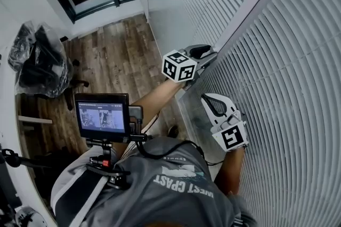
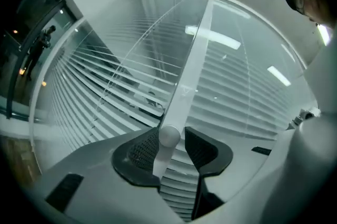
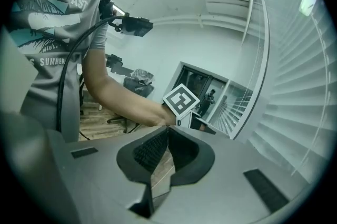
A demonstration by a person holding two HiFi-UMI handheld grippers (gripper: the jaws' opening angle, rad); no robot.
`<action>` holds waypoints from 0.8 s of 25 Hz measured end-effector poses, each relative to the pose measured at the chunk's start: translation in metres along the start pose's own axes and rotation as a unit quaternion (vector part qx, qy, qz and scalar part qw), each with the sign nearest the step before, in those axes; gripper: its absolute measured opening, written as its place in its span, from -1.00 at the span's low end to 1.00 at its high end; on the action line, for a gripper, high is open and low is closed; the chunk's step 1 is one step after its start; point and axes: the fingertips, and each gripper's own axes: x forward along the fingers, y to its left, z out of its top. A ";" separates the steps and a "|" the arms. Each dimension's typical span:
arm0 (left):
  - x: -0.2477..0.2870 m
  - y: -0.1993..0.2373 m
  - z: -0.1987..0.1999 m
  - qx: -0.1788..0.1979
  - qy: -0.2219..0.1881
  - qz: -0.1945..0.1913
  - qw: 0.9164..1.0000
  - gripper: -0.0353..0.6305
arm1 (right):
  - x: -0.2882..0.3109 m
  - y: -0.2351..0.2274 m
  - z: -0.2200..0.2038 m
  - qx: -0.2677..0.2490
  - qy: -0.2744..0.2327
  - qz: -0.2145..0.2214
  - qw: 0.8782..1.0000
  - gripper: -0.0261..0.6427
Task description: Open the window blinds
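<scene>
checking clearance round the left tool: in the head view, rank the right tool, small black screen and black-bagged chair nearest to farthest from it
From the left tool:
1. White right tool, just below, beside the slatted blinds.
2. Small black screen on the person's chest, lower left.
3. Chair wrapped in black plastic, far left on the floor.

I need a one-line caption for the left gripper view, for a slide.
Left hand-held gripper, jaws apart, with the wand of the window blinds between them.
</scene>
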 end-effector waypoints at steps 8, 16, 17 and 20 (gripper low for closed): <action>0.000 -0.002 0.001 0.206 0.039 0.036 0.977 -0.52 | 0.000 0.002 0.003 -0.001 -0.001 0.004 1.000 -0.91; 0.006 -0.010 -0.014 0.628 0.137 0.112 0.758 -0.52 | 0.004 0.000 -0.001 -0.002 0.002 0.003 1.000 -0.91; 0.006 -0.009 -0.015 0.612 0.134 0.110 0.772 -0.52 | 0.004 0.000 -0.002 -0.003 0.003 0.003 1.000 -0.91; 0.005 -0.006 -0.016 0.422 0.098 0.070 0.899 -0.48 | 0.001 0.001 -0.002 -0.003 0.006 0.003 1.000 -0.92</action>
